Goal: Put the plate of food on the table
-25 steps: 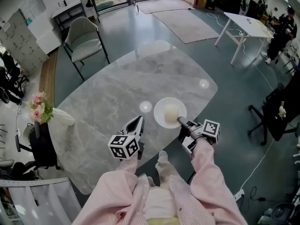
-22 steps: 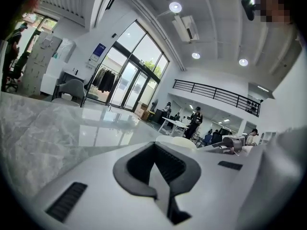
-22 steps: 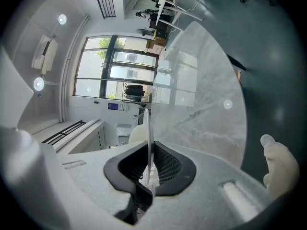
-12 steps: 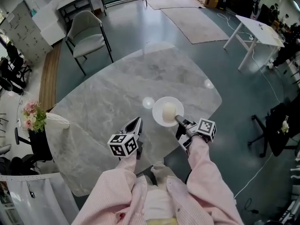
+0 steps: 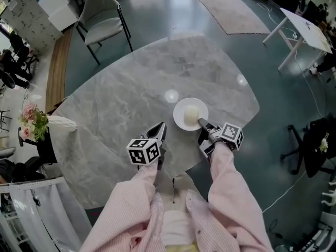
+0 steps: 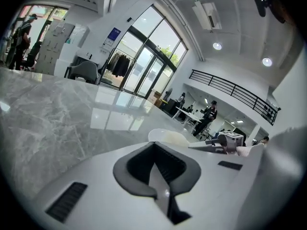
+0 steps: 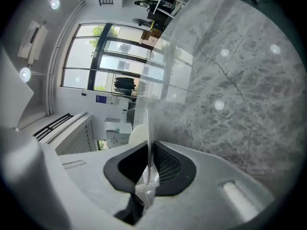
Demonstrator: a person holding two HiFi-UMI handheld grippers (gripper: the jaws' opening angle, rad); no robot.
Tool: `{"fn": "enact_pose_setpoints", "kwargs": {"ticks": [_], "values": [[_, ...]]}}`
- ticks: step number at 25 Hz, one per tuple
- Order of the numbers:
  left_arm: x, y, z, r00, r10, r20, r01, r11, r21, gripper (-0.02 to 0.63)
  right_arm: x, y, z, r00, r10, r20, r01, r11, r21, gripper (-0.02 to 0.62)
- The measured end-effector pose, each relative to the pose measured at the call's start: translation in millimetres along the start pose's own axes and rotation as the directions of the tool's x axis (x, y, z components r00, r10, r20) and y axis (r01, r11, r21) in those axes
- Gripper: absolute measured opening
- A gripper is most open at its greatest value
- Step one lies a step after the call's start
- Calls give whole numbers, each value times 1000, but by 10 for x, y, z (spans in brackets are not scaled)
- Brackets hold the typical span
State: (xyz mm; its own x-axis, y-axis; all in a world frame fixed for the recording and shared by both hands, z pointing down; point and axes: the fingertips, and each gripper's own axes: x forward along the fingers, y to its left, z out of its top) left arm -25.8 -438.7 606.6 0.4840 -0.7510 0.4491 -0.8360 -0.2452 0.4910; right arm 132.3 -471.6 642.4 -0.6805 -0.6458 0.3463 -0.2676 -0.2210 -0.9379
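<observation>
A white plate [image 5: 182, 119] with a pale round bun [image 5: 192, 113] on it is over the grey marble table [image 5: 131, 83], near the front edge. My right gripper [image 5: 201, 123] is shut on the plate's near rim. In the right gripper view the rim [image 7: 148, 123] runs edge-on between the jaws of the right gripper [image 7: 149, 163]. I cannot tell whether the plate rests on the marble. My left gripper [image 5: 161, 126] is shut and empty, left of the plate. In the left gripper view, past the left gripper [image 6: 156, 164], the plate [image 6: 165, 135] is seen.
A grey chair [image 5: 102, 22] stands beyond the table's far left side. Pink flowers [image 5: 30, 122] are at the left edge. A white desk [image 5: 299, 33] and a rug [image 5: 236, 9] lie far right. A black office chair [image 5: 315, 151] is at the right.
The head view has tilted, so the table sits higher in it. Both grippers and the plate keep about the same place over the table; the right grip is unchanged.
</observation>
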Motion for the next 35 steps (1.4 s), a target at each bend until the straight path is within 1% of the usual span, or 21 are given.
{"fn": "enact_pose_setpoints", "kwargs": {"ticks": [5, 11, 16, 20, 23, 28, 31, 35], "values": [[68, 34, -132, 999, 0, -45, -1, 1000, -15, -5, 84, -116, -39, 999, -33, -4, 33, 999, -7, 23], [119, 50, -227, 997, -5, -74, 3, 1000, -28, -5, 122, -194, -29, 997, -75, 4, 75, 997, -28, 23], [144, 70, -268, 997, -14, -80, 11, 999, -36, -5, 155, -237, -15, 986, -169, 11, 169, 978, -126, 23], [157, 65, -289, 996, -14, -87, 11, 999, -37, -5, 144, -260, -17, 975, -222, 6, 220, 959, -181, 29], [173, 41, -299, 996, -22, -88, 18, 999, -44, -5, 118, -275, -12, 958, -286, 19, 280, 919, -276, 43], [183, 28, -297, 996, -29, -86, 25, 998, -52, -5, 102, -281, -21, 925, -380, 18, 350, 832, -430, 71], [191, -4, -291, 996, -30, -84, 26, 998, -52, -5, 70, -281, -20, 908, -419, 16, 371, 786, -494, 87], [192, -49, -287, 996, -33, -83, 29, 998, -54, -5, 22, -288, -22, 890, -455, 31, 395, 734, -553, 105]]}}
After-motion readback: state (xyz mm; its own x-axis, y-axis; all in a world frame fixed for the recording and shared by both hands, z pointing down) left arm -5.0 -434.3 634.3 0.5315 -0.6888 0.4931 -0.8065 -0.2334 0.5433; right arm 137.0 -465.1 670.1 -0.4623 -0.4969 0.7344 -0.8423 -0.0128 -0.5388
